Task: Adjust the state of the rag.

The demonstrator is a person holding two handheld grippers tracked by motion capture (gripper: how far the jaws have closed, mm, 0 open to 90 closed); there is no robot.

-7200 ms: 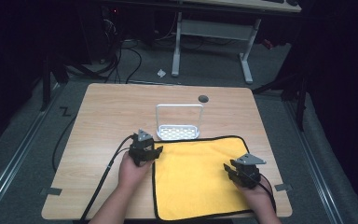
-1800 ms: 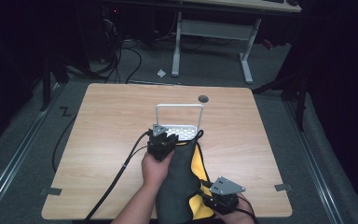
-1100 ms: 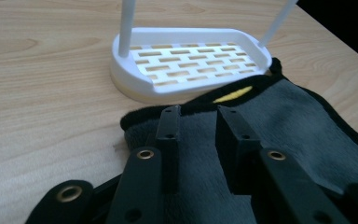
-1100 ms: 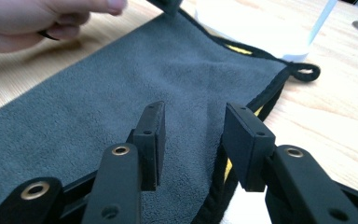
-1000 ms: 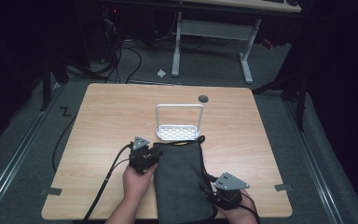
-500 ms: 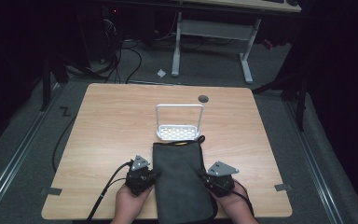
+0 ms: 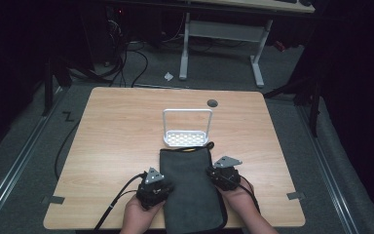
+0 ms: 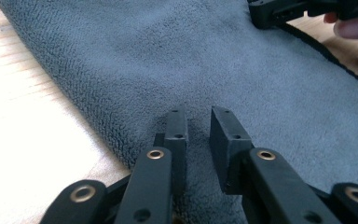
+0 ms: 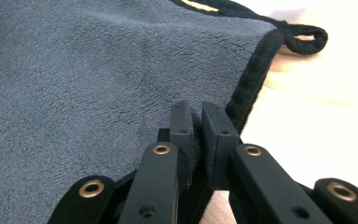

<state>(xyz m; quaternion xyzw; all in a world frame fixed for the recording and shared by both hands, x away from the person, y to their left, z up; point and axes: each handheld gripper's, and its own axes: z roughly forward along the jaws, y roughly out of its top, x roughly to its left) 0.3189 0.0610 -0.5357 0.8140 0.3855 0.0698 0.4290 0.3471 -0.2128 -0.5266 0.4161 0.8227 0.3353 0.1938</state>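
Left gripper (image 7: 154, 187): I see jaws nearly together, a pinch of cloth (image 7: 190, 187) between them at its left edge; just re-opened slightly.
Right gripper (image 7: 225, 175): jaws pinching the cloth's right hem; also just eased a little.
Cloth: folded, grey side up, near bench (image 7: 117, 141) edge.
Rack (image 7: 187, 129): just beyond the cloth.
Next, I judge: grip both edges firmly, lift together, fold evenly, clear of rack.

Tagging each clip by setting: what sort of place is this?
Probably a lab or workshop, not a home: a bare wooden table on grey carpet, cables trailing across the floor, and a height-adjustable desk frame behind.
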